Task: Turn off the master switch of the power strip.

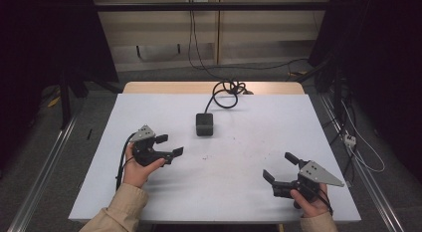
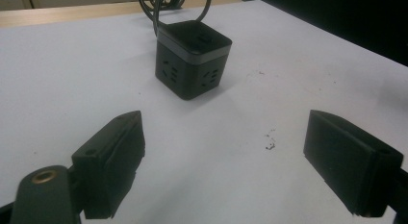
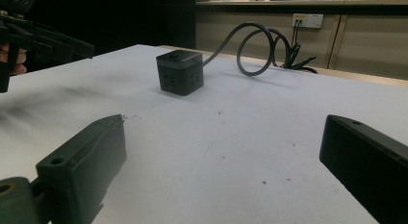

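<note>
Two spread tongs over a white table, a black socket cube beyond them.

Nearest the person, the right tongs (image 1: 279,166) hang low over the white-covered table (image 1: 249,192) with jaws spread wide and nothing between them. Across the table, the left tongs (image 1: 169,145) are likewise spread and empty, pointing toward the middle. Farther off, well apart from both, the black cube-shaped plastic power socket (image 1: 204,124) stands upright on the table, outlets on its sides. Behind it, its thick black cable (image 1: 226,90) coils at the table's far edge. No container holds anything here.
</note>
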`<state>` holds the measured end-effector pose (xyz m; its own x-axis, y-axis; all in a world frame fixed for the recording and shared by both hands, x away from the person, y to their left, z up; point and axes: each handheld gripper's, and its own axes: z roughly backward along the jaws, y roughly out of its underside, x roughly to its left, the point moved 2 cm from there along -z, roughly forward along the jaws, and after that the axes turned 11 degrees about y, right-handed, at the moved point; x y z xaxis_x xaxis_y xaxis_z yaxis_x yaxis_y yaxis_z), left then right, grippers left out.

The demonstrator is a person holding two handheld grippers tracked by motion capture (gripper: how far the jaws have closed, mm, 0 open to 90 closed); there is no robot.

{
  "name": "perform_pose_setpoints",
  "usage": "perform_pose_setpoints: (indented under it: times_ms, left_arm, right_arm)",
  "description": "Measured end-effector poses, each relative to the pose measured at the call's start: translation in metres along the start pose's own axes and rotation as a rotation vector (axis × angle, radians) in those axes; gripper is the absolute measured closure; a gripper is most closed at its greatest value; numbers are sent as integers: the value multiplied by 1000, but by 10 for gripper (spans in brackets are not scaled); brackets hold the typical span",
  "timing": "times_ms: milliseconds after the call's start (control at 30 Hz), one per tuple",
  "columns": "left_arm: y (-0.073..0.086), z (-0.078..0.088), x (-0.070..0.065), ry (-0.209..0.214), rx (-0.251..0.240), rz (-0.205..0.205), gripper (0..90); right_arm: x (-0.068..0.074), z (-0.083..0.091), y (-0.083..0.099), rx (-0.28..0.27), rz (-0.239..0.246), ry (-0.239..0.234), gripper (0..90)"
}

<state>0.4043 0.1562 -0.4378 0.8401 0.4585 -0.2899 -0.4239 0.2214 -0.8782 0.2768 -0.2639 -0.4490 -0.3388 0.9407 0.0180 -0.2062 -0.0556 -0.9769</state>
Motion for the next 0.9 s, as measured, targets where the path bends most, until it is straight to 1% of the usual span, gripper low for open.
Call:
perform_pose_setpoints:
  times_ms: [167,433,633,700,900]
  left_arm:
    - [3,9,-2,-1,-2,-8,138]
    - [11,26,-3,-9,-16,1,124]
    - [18,33,-3,-15,-12,6,115]
    - [20,36,-3,-17,-2,1,109]
    - [26,46,-4,-25,-10,2,108]
  right_arm:
    - [0,0,0,-1,1,1,20]
    - [1,0,0,1,3,-2,20]
    - [1,-1,0,0,6,-2,20]
    - [1,0,0,0,5,-3,20]
    - [1,-1,-1,-2,5,-3,20]
